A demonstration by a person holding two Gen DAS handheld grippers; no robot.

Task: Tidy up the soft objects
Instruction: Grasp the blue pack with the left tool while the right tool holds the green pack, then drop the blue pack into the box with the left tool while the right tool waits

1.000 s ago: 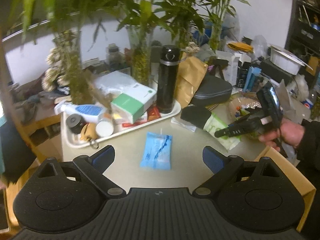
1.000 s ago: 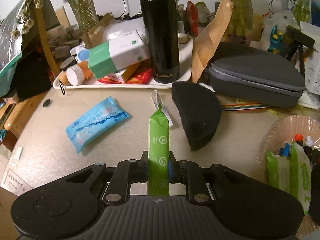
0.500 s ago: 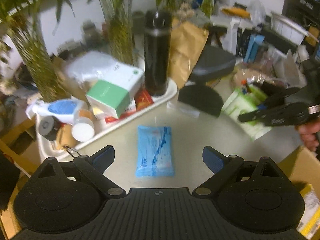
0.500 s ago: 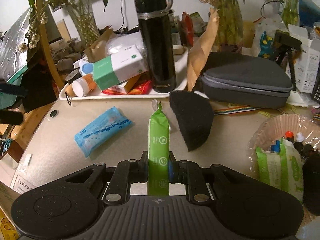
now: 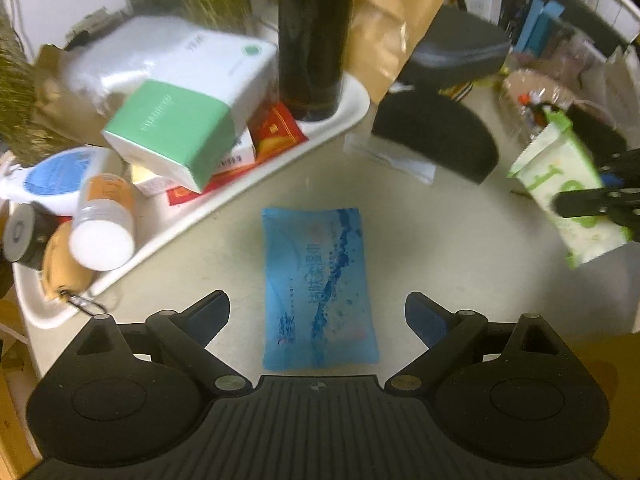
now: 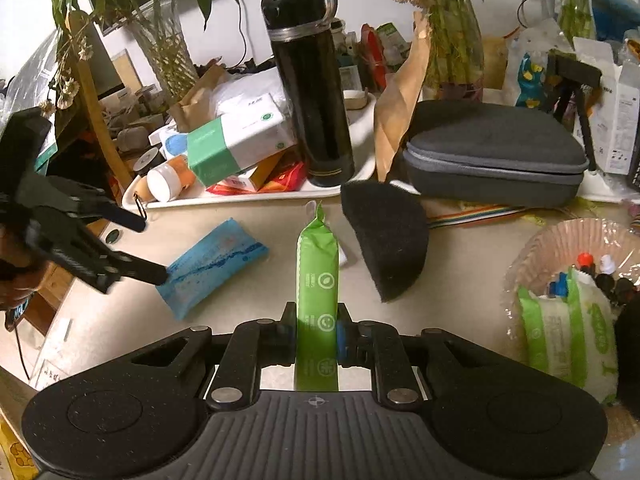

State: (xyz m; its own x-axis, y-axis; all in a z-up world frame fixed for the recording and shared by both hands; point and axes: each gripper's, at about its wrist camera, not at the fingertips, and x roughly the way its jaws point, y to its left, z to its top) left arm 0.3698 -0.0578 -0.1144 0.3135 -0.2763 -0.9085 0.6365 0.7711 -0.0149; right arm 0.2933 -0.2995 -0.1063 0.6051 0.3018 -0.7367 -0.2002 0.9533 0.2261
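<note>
A blue wet-wipe pack (image 5: 318,286) lies flat on the beige table, between the wide-open jaws of my left gripper (image 5: 318,312), which hovers just above its near half. It also shows in the right wrist view (image 6: 210,266), with the left gripper (image 6: 154,248) at its left end. My right gripper (image 6: 317,326) is shut on a green wipe pack (image 6: 317,280), held on edge above the table; it shows in the left wrist view (image 5: 568,196) at the right. A black half-round foam pad (image 6: 390,236) lies right of it.
A white tray (image 5: 248,184) holds a black flask (image 6: 310,92), a green-and-white box (image 5: 188,120), bottles and packets. A grey zip case (image 6: 496,152) sits behind the foam pad. A clear pink bowl (image 6: 532,248) at the right holds a green-white wipe pack (image 6: 560,332).
My left gripper moved forward and down over the blue pack, which now lies between its open jaws. My right gripper drew back a little with the green pack still held.
</note>
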